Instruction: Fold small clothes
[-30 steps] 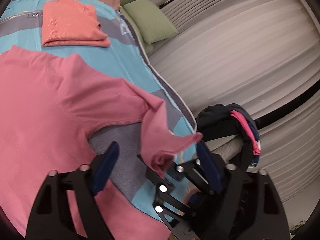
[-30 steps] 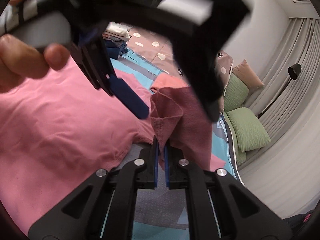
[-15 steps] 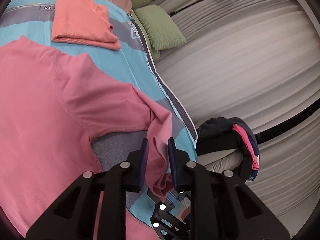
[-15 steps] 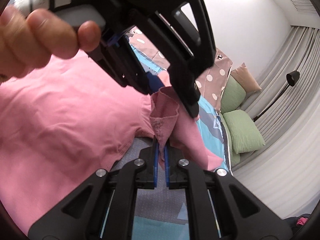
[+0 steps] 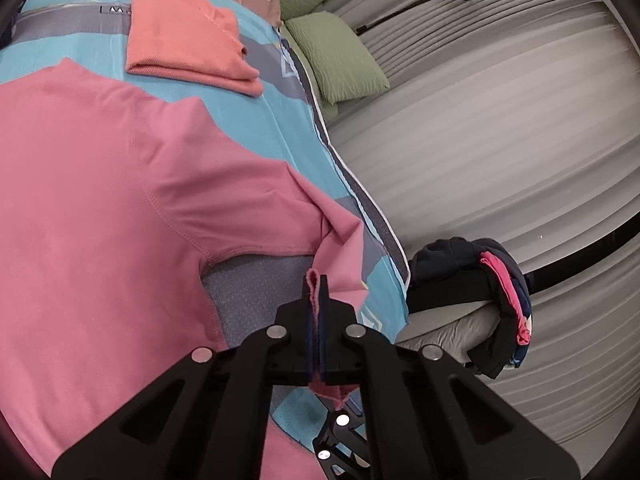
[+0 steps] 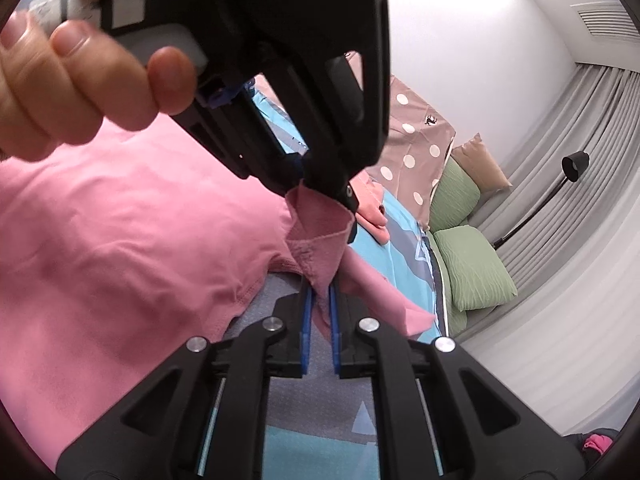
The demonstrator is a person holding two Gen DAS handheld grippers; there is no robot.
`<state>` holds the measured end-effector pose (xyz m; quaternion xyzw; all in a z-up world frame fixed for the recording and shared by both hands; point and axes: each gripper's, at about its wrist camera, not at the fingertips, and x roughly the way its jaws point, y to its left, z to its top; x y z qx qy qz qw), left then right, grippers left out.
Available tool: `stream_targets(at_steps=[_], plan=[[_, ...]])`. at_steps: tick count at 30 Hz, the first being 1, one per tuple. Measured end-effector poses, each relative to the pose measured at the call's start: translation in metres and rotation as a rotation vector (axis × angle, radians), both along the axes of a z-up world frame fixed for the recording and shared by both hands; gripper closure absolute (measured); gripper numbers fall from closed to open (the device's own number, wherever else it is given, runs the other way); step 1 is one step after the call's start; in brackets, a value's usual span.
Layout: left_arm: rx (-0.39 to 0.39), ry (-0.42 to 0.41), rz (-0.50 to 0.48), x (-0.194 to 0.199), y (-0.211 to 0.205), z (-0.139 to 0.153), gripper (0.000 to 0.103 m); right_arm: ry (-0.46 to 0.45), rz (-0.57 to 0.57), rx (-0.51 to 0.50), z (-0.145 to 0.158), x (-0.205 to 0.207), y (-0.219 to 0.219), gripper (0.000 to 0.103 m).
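The pink shirt (image 5: 100, 200) is soft matt knit cloth. The left gripper (image 5: 317, 292) is matt black plastic with shiny metal pins. The curtain (image 5: 500, 140) is smooth grey cloth.

L gripper (image 5: 317, 292) clamped on pink shirt (image 5: 100, 200) sleeve hem.

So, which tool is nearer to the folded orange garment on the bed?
Left, I judge. The left tool grips the pink sleeve on the side toward the folded orange garment; the right tool grips the sleeve's lower end, farther away.
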<state>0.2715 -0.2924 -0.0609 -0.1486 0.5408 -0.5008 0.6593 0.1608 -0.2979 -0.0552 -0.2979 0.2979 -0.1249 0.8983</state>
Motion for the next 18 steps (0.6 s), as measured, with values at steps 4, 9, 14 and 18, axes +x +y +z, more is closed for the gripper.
stream_targets(at_steps=[4,9,14,18], plan=[[-0.034,-0.024,0.038,-0.003,0.005,0.007,0.102,-0.015,0.008,0.002,0.003,-0.005,0.006,0.078],[-0.070,-0.038,0.068,-0.008,0.013,0.017,0.102,-0.049,0.039,0.005,0.008,-0.011,0.020,0.065],[-0.114,-0.038,0.100,-0.011,0.021,0.029,0.102,-0.092,0.050,0.015,0.012,-0.010,0.034,0.068],[-0.141,-0.032,0.107,-0.009,0.028,0.037,0.102,-0.124,0.047,0.005,0.019,-0.010,0.040,0.084]])
